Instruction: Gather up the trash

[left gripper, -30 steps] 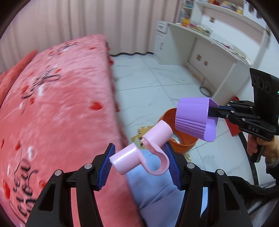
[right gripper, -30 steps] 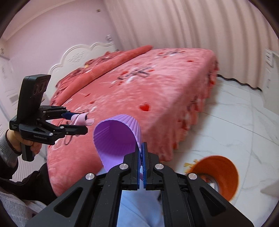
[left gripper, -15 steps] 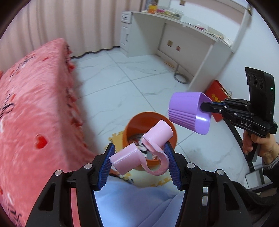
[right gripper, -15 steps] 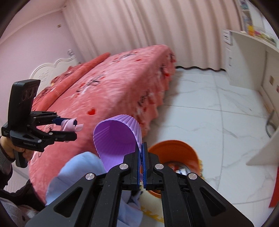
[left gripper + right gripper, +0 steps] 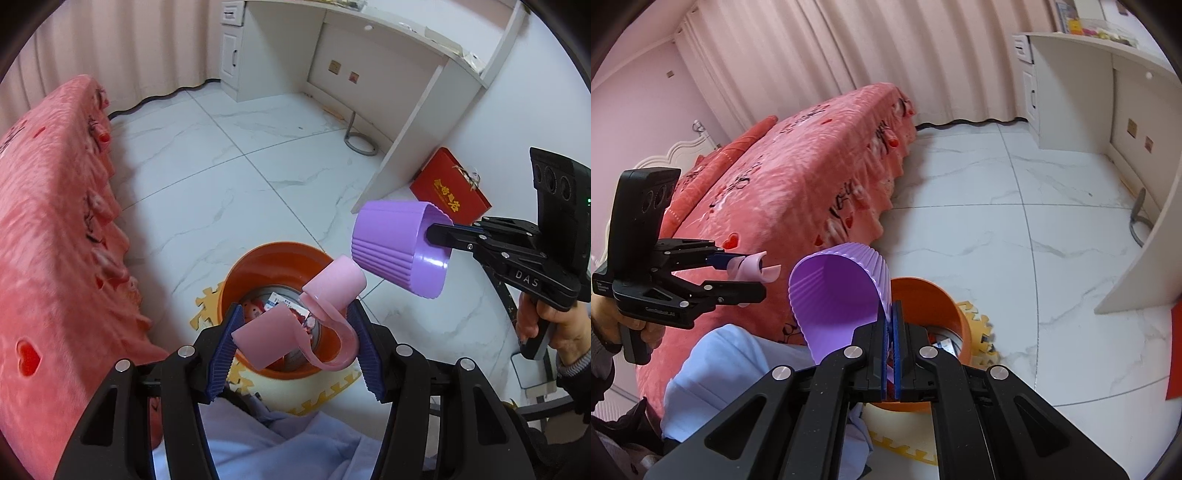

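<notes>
Tools (image 5: 295,339) over orange bin (image 5: 236,280), wrappers (image 5: 280,306) inside

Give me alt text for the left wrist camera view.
The left tongs hold a pink plastic clip above an orange trash bin on white tile, while the right tongs pinch a purple ribbed cup nearby.

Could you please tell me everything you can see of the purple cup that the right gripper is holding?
The purple cup is a ribbed, tapered cup of what looks like soft silicone, smooth and empty inside. The right gripper is shut on its rim wall, which bends under the pinch. It hangs tilted on its side, mouth towards the gripper, above and beside the orange bin. Nothing else touches it.
</notes>
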`<state>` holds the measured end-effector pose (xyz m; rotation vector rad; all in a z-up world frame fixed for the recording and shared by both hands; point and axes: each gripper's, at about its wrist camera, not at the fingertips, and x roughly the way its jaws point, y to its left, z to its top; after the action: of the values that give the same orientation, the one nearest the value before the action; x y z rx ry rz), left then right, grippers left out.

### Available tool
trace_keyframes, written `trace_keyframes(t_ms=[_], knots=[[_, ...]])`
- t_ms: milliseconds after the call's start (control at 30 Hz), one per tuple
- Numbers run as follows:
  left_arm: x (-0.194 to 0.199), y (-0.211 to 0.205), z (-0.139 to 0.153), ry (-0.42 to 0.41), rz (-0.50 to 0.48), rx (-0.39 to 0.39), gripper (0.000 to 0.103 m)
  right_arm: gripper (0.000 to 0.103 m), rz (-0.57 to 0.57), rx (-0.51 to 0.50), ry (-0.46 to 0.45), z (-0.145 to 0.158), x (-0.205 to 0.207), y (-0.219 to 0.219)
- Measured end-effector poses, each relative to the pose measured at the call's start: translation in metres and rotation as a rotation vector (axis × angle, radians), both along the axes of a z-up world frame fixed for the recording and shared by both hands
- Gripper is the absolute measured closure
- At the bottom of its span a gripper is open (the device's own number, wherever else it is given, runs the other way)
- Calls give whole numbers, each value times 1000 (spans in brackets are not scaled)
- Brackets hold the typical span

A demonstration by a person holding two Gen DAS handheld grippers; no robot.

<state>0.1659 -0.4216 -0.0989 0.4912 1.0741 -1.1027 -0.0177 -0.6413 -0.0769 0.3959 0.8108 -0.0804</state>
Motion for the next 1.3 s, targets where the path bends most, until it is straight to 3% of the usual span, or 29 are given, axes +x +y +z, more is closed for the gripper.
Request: trace_keyframes(t_ms=[33, 100, 433, 500, 533, 567, 600, 800, 867, 967, 1100, 1200, 1300], knots=[[1, -5, -2, -8, 2, 7, 42, 100, -9, 2, 3, -2, 0, -3], [2, -8, -4, -34, 21, 27, 23, 100, -16, 3, 8, -4, 0, -6], [8, 4, -9, -11, 58, 38, 23, 98, 9, -2, 22, -13, 19, -1], [10, 8, -9, -13, 72, 44, 23, 85, 5, -9, 20, -13, 27, 1], [11, 11, -9, -12, 80, 44, 23, 75, 4, -7, 21, -13, 30, 2], [11, 12, -8, -9, 85, 44, 23, 57, 0, -7, 21, -13, 33, 3], [11, 15, -7, -7, 91, 44, 23, 52, -5, -17, 18, -13, 35, 5], [12, 29, -4, -12, 126, 39, 22, 52, 10, -12, 20, -11, 40, 19], [10, 35, 0, -18, 149, 29, 15, 51, 17, -8, 11, -7, 39, 27], [7, 51, 10, -45, 192, 2, 14, 47, 37, 2, -4, -1, 39, 42], [2, 80, 26, -94, 273, -26, 14, 27, 77, -23, -29, 12, 40, 73], [-3, 109, 39, -144, 357, -37, 7, 16, 109, -25, -61, 25, 42, 100], [-9, 144, 52, -187, 451, -49, 7, 6, 137, -22, -95, 38, 45, 129]])
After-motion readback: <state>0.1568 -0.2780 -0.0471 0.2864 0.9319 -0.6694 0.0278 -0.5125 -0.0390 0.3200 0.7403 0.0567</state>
